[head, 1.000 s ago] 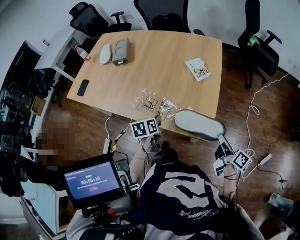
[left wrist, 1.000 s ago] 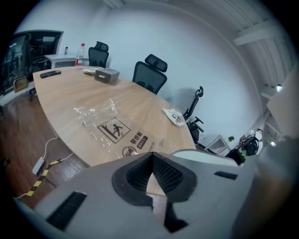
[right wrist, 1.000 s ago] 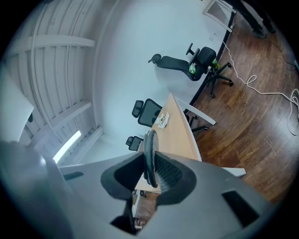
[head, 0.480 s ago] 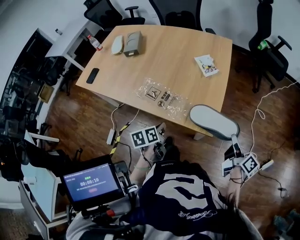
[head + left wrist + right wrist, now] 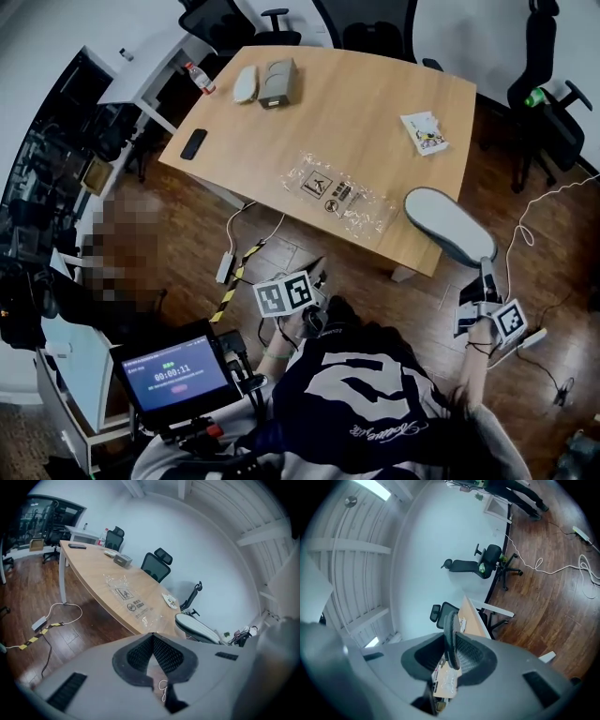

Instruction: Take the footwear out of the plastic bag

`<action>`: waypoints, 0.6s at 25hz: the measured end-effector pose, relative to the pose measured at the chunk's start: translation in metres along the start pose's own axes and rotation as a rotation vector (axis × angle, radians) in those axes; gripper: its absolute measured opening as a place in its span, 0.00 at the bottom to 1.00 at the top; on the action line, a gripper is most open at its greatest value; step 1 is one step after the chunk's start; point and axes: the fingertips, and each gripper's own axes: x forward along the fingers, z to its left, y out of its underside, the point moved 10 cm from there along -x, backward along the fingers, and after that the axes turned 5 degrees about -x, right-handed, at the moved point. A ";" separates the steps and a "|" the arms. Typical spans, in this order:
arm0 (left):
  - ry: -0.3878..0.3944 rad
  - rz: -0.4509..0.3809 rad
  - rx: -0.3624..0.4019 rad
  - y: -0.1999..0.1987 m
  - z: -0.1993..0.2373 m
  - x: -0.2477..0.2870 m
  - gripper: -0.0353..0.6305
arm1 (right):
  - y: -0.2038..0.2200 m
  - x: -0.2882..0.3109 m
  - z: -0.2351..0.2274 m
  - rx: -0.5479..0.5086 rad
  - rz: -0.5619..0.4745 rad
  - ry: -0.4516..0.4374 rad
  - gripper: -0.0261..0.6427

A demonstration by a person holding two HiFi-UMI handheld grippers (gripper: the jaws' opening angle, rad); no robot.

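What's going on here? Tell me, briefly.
A person works with a handheld gripper in each hand. The right gripper is shut on one end of a grey slipper, holding it in the air off the near corner of the wooden table. The clear plastic bag lies flat on the table and looks empty. The left gripper is shut on nothing.

We are holding the left gripper [image 5: 153, 635] closed; the plastic bag [image 5: 126, 595] is lying on the table [image 5: 89, 563], footwear [image 5: 199, 627] to its right.
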 end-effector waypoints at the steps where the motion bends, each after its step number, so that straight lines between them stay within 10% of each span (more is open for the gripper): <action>1: -0.005 0.003 0.017 0.002 0.001 -0.002 0.06 | 0.001 0.012 -0.002 0.014 -0.010 0.005 0.15; 15: -0.087 0.013 0.075 0.001 0.044 -0.043 0.06 | 0.095 0.118 0.009 0.081 0.002 0.171 0.15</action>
